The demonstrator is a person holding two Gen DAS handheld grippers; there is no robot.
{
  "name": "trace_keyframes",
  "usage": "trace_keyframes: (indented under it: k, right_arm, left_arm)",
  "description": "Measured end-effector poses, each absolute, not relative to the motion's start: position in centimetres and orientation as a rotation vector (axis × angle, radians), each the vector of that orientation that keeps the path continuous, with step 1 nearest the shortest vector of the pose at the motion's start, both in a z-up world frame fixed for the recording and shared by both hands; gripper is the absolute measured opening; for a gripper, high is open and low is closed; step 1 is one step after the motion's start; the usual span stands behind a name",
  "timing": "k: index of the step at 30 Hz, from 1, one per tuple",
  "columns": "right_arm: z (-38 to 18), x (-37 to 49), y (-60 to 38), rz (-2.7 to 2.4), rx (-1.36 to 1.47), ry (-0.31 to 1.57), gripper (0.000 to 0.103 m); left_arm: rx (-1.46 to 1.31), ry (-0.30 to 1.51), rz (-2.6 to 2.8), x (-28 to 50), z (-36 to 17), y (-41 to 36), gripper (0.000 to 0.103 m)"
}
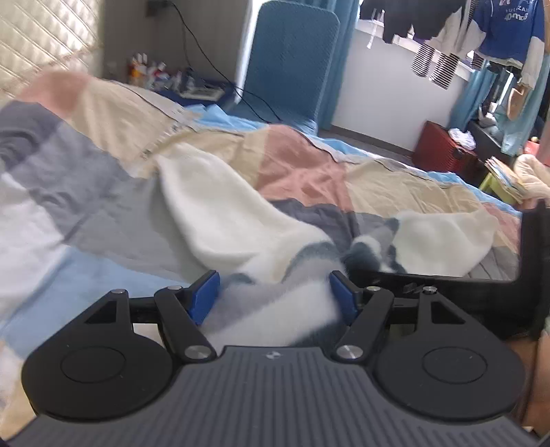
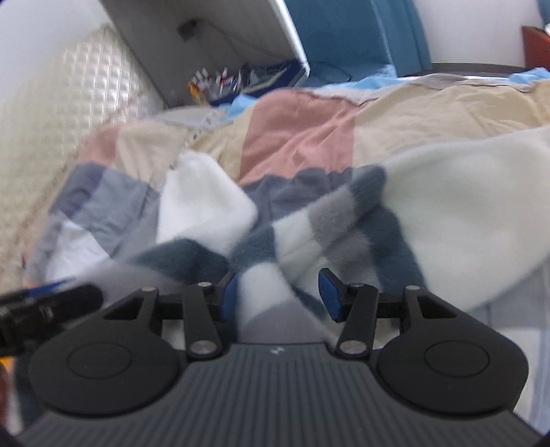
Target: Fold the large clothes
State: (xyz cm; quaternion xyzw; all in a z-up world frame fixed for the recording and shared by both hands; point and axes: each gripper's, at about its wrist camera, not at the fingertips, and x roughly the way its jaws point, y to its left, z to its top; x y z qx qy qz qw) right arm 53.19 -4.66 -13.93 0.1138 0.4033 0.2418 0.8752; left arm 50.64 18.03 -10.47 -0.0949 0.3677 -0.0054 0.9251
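A fluffy fleece garment (image 1: 220,209), cream with dark blue, grey and white checks, lies spread over the bed. In the left wrist view my left gripper (image 1: 275,295) is shut on a bunched checked part of it, which fills the gap between the blue pads. My right gripper (image 2: 280,292) is likewise shut on a checked fold of the same garment (image 2: 464,206), whose cream part trails off to the right. The two grippers sit close side by side: the right one's black body (image 1: 529,275) shows at the left view's right edge. Both views are blurred.
The bed carries a patchwork cover (image 1: 302,161) in pink, beige, grey and light blue. Behind it are a quilted headboard (image 1: 41,34), a cluttered bedside shelf (image 1: 151,72) and a blue chair (image 1: 292,58). A red box (image 1: 443,148) and hanging clothes (image 1: 498,31) stand at the far right.
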Motion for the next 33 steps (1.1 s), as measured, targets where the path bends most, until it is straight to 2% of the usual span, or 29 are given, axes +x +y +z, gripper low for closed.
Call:
trace_keyframes:
  k: [1, 2, 3, 5, 6, 16, 20, 26, 33]
  right_arm:
    - [-14.3, 53.4, -4.2, 0.503, 0.215, 0.852, 0.048]
    - [-14.5, 53.6, -4.0, 0.508, 0.201, 0.852, 0.029]
    - [-14.5, 53.5, -3.9, 0.514, 0.188, 0.854, 0.02]
    - [-13.8, 52.8, -3.7, 0.486, 0.144, 0.844, 0.011]
    - [-13.2, 52.5, -4.1, 0.478, 0.142, 0.827, 0.011]
    - [-2.7, 41.0, -14.4, 0.314, 0.129, 0.511, 0.009]
    - [0.5, 34.8, -19.4, 0.206, 0.113, 0.393, 0.009]
    - [0.6, 25.4, -27.1, 0.055, 0.179, 0.327, 0.009]
    - [-6.5, 19.5, -32.2, -0.069, 0.291, 0.529, 0.01]
  left_arm:
    - [-0.184, 0.758, -0.017, 51.1, -10.7, 17.9, 0.066]
    - [-0.179, 0.759, -0.018, 51.5, -10.9, 18.0, 0.05]
    - [-0.192, 0.768, -0.011, 51.7, -10.9, 18.2, 0.034]
    - [-0.232, 0.758, -0.008, 51.4, -10.7, 18.5, 0.026]
    - [-0.239, 0.741, -0.019, 51.0, -10.3, 18.7, 0.023]
    - [-0.392, 0.445, -0.049, 39.0, -1.6, 21.4, 0.017]
    - [-0.471, 0.39, -0.049, 32.6, -0.5, 21.6, 0.015]
    - [-0.652, 0.448, 0.044, 23.6, -4.5, 21.9, 0.01]
    - [-0.661, 0.73, 0.168, 19.1, -11.7, 20.1, 0.007]
